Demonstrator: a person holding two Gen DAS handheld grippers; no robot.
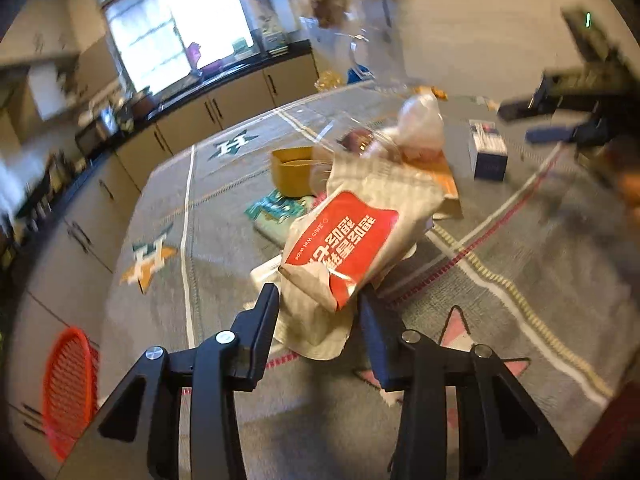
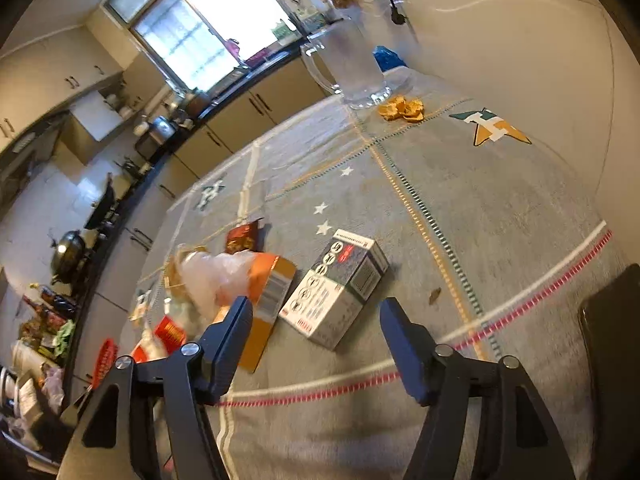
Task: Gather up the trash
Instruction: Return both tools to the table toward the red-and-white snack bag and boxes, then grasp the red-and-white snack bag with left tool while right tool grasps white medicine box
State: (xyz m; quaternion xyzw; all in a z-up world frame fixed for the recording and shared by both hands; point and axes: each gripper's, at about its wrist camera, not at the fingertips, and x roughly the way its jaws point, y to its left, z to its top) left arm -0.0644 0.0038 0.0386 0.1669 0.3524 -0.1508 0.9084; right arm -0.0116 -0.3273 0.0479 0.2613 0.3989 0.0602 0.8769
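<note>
The left gripper (image 1: 316, 304) clamps the red-and-white pouch (image 1: 344, 240) (wet wipes, by its label), lifted just beside the white box (image 2: 336, 284). The right gripper (image 2: 316, 320) hangs unclenched and empty over the box on the tablecloth (image 2: 480, 200).

A red and white wrapper (image 1: 344, 248) is lying on a grey tablecloth (image 2: 480, 208) that is showing stars and pink, yellow and white stripes. A white and grey box (image 2: 340, 284) is sitting beside an orange box (image 2: 272, 280). A red basket (image 1: 68, 384) is showing.
</note>
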